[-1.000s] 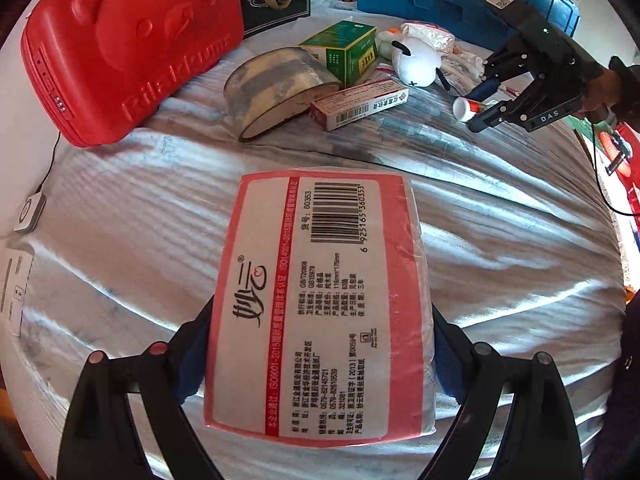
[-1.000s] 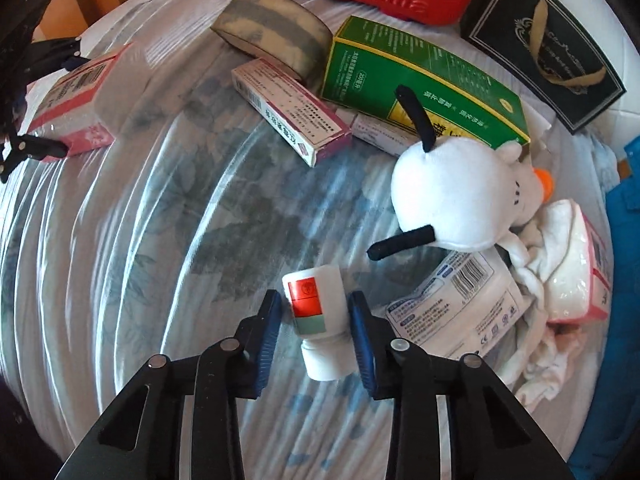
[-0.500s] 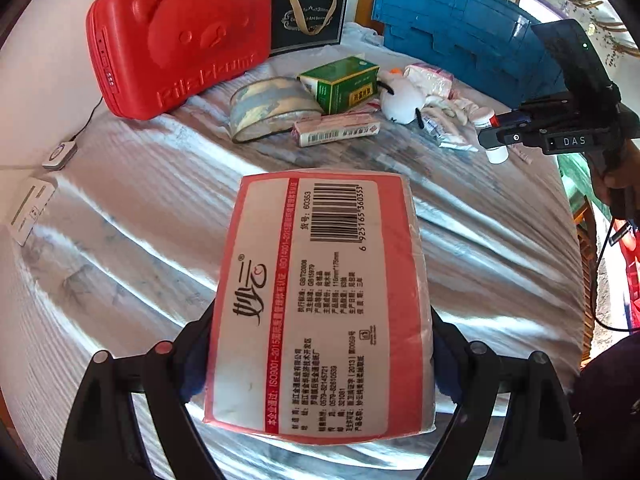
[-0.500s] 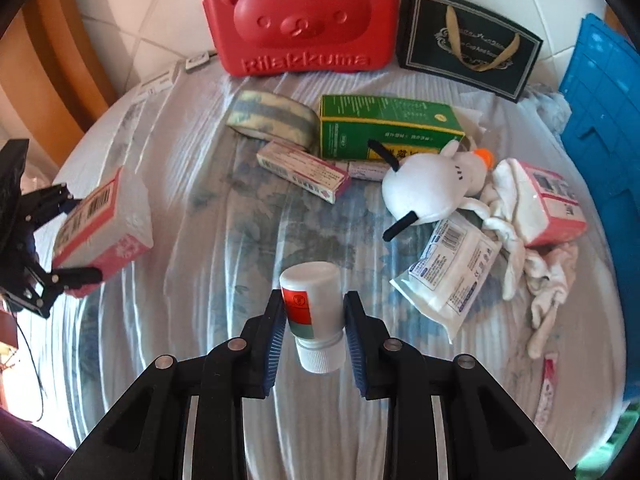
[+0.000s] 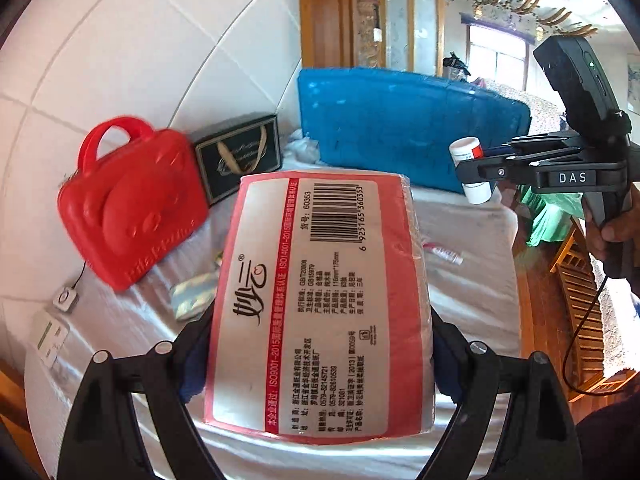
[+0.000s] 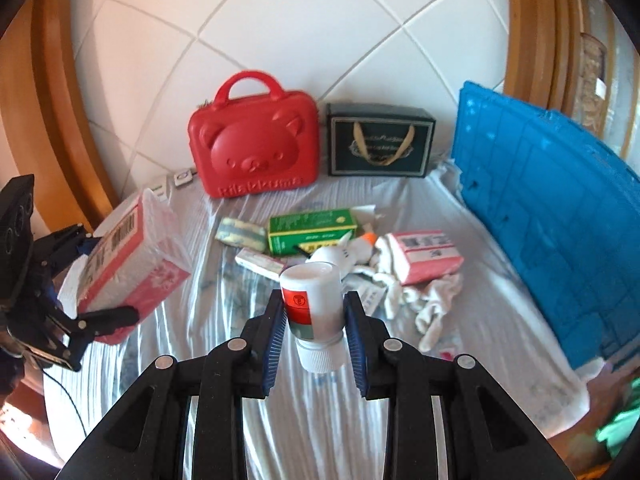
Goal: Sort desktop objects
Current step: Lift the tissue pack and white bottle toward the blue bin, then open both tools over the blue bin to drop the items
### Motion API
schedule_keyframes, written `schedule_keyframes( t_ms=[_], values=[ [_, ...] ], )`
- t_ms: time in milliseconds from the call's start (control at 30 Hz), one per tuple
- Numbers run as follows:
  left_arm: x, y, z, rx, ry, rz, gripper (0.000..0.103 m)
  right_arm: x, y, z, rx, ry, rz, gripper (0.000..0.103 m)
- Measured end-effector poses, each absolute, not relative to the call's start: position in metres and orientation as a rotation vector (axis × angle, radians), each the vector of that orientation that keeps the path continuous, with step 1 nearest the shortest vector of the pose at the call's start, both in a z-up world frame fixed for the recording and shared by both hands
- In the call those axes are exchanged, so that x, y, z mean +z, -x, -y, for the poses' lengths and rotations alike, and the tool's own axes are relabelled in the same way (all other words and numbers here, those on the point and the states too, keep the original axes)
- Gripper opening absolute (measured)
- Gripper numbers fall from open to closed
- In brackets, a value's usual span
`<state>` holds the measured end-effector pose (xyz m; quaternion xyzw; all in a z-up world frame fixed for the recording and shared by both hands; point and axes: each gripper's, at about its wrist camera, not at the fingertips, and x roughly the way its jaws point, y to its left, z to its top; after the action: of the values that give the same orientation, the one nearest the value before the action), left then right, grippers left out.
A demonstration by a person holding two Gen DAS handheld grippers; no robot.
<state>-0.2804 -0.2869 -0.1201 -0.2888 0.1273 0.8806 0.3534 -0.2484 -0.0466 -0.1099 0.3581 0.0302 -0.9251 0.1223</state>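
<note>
Left gripper [image 5: 316, 360] clamps the tissue pack [image 5: 320, 304] by its two long sides, blue pads pressed in; pack's long axis runs along the fingers, barcode end pointing away toward 12 o'clock, label face up, held above the table [image 5: 468, 292]

Right gripper [image 6: 313, 320] is closed on the small white bottle [image 6: 314, 308] by its body; bottle axis also runs along the fingers, ribbed cap toward the camera at 6 o'clock, flat base pointing away at 12, red-green label to the left pad. It is clear of the cloth too

In the left view the right gripper sits at 2 o'clock, bottle upright-ish there with cap down; a hand [image 5: 608, 232] grips its handle

Beyond, mid-table cluster at 12 in the right view:
- one striped pouch [image 6: 242, 233]
- one green box [image 6: 312, 230]
- one flat pink-white box [image 6: 260, 262], just in front of the green one
- one white plush toy [image 6: 340, 254], partly behind the bottle
- one second pink tissue pack [image 6: 426, 256] at 1 o'clock, resting on a white rag [image 6: 432, 300]

So two tissue packs in all, one bottle

Near half of the cloth is bare. Right side is walled by the blue crate [image 6: 560, 216] from 1 to 3 o'clock; table's near edge curves at 5 and 7

Far edge against the tiled wall: one red bear case [image 6: 256, 148], one dark gift box [image 6: 380, 142] just beside it, both upright
</note>
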Motion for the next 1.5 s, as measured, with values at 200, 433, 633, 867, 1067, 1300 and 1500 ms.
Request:
schedule_keyframes(
  t_ms=[200, 433, 633, 867, 1067, 1300, 1500],
  values=[
    [-0.066, 0.28, 0.168, 2.243, 0.553, -0.324, 0.088, -0.046, 0.231, -0.038, -2.807, -0.851, -0.078, 0.029],
    [-0.007, 0.302, 0.001, 2.236, 0.442, -0.251, 0.088, 0.014, 0.232, -0.19, -2.913, -0.66, -0.049, 0.029],
    [0.027, 0.33, -0.119, 2.247, 0.388, -0.286, 0.088, 0.043, 0.262, -0.321, -2.992, -0.614, 0.067, 0.029],
    [0.037, 0.356, -0.203, 2.286, 0.398, -0.399, 0.09, 0.04, 0.29, -0.403, -3.08, -0.625, 0.195, 0.042],
    [0.06, 0.363, -0.226, 2.363, 0.35, -0.426, 0.092, 0.052, 0.286, -0.43, -3.153, -0.514, 0.226, 0.089],
    [0.074, 0.384, -0.214, 2.402, 0.336, -0.353, 0.099, 0.051, 0.272, -0.432, -3.178, -0.452, 0.278, 0.099],
    [0.062, 0.387, -0.192, 2.42, 0.372, -0.342, 0.099, 0.047, 0.264, -0.405, -3.164, -0.48, 0.23, 0.101]
  ],
)
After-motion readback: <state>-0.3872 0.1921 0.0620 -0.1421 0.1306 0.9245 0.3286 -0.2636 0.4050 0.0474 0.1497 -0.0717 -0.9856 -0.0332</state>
